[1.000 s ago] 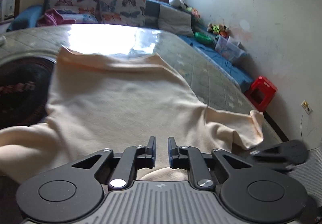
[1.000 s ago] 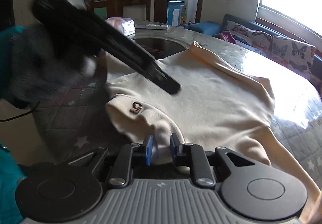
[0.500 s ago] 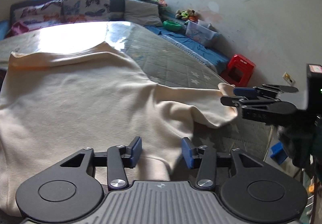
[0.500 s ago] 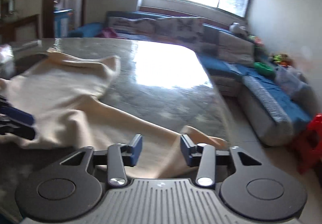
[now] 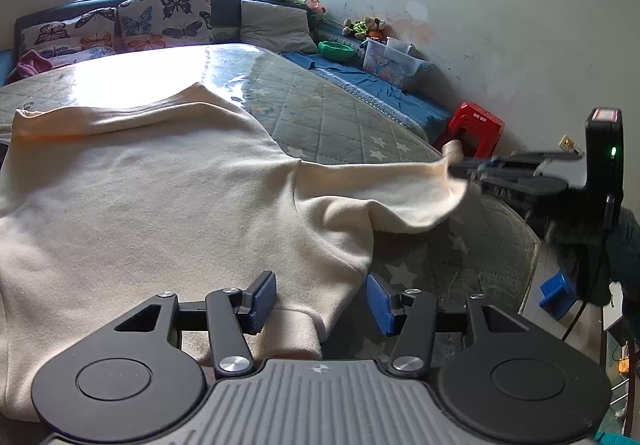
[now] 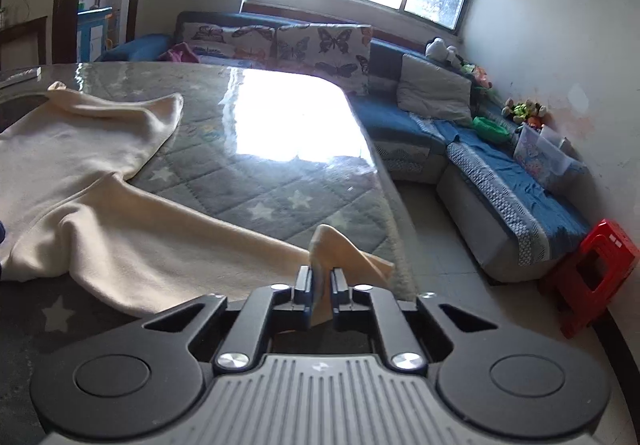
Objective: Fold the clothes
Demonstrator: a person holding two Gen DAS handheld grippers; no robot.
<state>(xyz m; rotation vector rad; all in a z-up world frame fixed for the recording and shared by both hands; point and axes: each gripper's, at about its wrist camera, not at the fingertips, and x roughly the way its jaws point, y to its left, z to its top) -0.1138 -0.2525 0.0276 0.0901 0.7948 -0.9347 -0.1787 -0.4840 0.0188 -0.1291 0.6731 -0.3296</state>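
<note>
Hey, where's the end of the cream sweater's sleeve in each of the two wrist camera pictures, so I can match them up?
Left wrist view: the sleeve end is at the right, mid-height, pinched by the right gripper coming in from the right edge.
Right wrist view: the sleeve end is at lower centre, clamped between the right gripper's own fingers.
Shared landmark: the red stool by the wall.

My sweater [image 5: 152, 205] runs off the left edge of both views; its hem hides under my left gripper [image 5: 322, 301]. Sleeve cuff [image 6: 320, 277] tip buried between my right gripper [image 6: 321, 281] fingers.
</note>
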